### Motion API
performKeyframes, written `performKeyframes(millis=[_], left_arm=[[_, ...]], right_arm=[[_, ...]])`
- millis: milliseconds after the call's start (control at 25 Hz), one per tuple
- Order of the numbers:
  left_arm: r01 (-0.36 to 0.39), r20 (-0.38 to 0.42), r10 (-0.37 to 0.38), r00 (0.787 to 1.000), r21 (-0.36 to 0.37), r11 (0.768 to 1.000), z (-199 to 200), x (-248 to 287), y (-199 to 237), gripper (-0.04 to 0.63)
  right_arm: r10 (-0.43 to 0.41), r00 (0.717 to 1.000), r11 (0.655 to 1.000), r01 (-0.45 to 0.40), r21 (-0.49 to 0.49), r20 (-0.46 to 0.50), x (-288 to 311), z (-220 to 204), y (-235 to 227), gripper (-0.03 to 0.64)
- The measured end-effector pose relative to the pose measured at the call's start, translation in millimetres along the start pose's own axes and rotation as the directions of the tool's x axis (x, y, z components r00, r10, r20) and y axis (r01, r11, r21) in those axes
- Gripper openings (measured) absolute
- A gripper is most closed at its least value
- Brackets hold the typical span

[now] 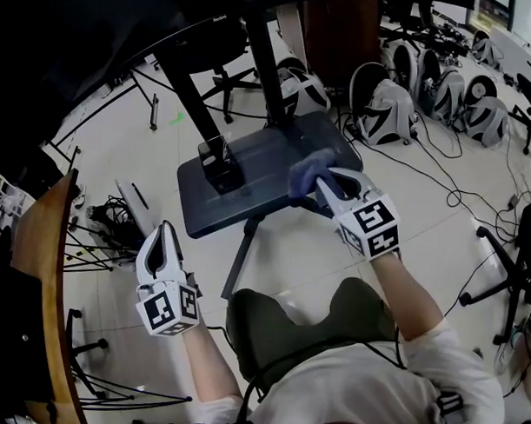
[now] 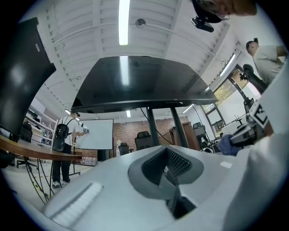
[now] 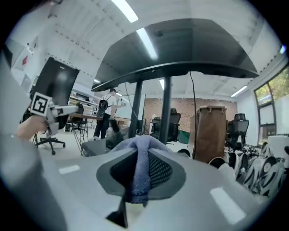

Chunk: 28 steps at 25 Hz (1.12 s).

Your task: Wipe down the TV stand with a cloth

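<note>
The right hand-held gripper [image 1: 324,179] is clamped on a blue cloth [image 1: 307,169]. In the right gripper view a fold of the cloth [image 3: 140,164] is pinched between the closed jaws and bunches out past the tips. The cloth sits at the near right part of the TV stand [image 1: 258,163], on or just above its dark base plate; I cannot tell whether it is touching.

The plate's long axis runs left to right, so most of its bare surface lies to the left of the cloth and a little farther off, toward the two upright posts [image 1: 264,63]. A wiping stroke would likely sweep leftward along that axis.

The left hand-held gripper [image 1: 165,236] hangs well apart at the near left, over the floor. Its jaws are together on nothing. The right hand is plainly the nearer one.
</note>
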State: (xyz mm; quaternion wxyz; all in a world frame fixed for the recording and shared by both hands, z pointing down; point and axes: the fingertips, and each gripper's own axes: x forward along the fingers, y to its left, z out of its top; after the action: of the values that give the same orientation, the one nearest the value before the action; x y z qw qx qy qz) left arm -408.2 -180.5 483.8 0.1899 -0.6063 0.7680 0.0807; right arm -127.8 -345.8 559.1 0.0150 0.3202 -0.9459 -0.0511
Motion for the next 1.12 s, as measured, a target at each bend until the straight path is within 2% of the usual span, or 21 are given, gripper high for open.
performKeyframes(millis=[80, 160, 280, 360, 440, 520, 640, 800, 920, 1000, 1080, 1120], left_arm=[[0.0, -0.013, 0.0, 1.0, -0.005, 1.0, -4, 0, -1, 0.001], [0.002, -0.03, -0.002, 1.0, -0.006, 1.0, -10, 1, -1, 0.0], [-0.003, -0.066, 0.002, 0.998, -0.005, 1.0, -26, 5, 2, 0.0], [-0.008, -0.088, 0.007, 0.996, -0.007, 1.0, -36, 5, 4, 0.0], [-0.015, -0.096, 0.014, 0.995, -0.01, 1.0, -40, 3, 7, 0.0], [-0.024, -0.097, 0.022, 0.995, -0.013, 1.0, -41, -1, 11, 0.0], [-0.029, -0.095, 0.028, 0.995, -0.015, 0.999, -44, -2, 16, 0.0], [-0.031, -0.078, 0.029, 0.996, -0.019, 0.999, -43, -4, 16, 0.0], [-0.016, -0.074, 0.015, 0.997, -0.009, 1.0, -45, -8, 12, 0.0], [-0.018, -0.068, 0.017, 0.998, -0.002, 1.0, -47, -12, 15, 0.0], [-0.037, -0.061, 0.037, 0.997, -0.004, 0.999, -50, -17, 22, 0.0], [-0.045, -0.061, 0.045, 0.997, -0.003, 0.999, -53, -20, 24, 0.0]], right_arm=[[-0.005, 1.0, 1.0, 0.004, 0.028, 0.004, 23, 25, -32, 0.054], [-0.016, 0.999, 0.999, 0.018, 0.05, -0.043, 56, 32, -67, 0.054], [-0.035, 0.984, 0.994, 0.053, 0.096, -0.177, 117, -2, -119, 0.054], [-0.054, 0.961, 0.991, 0.084, 0.1, -0.272, 146, -32, -144, 0.054], [-0.065, 0.939, 0.99, 0.103, 0.095, -0.339, 159, -56, -159, 0.054], [-0.057, 0.932, 0.991, 0.095, 0.091, -0.357, 153, -66, -160, 0.054], [-0.049, 0.954, 0.995, 0.072, 0.064, -0.296, 113, -52, -143, 0.055], [-0.048, 0.986, 0.995, 0.061, 0.078, -0.159, 27, -46, -99, 0.055], [-0.076, 0.992, 0.992, 0.085, 0.092, -0.099, -46, -46, -55, 0.055], [-0.066, 0.998, 0.996, 0.064, 0.056, 0.021, -77, -14, -27, 0.054], [0.023, 0.981, 0.999, -0.017, -0.032, 0.194, -87, 37, 12, 0.054], [0.074, 0.968, 0.996, -0.06, -0.066, 0.238, -86, 52, 34, 0.054]])
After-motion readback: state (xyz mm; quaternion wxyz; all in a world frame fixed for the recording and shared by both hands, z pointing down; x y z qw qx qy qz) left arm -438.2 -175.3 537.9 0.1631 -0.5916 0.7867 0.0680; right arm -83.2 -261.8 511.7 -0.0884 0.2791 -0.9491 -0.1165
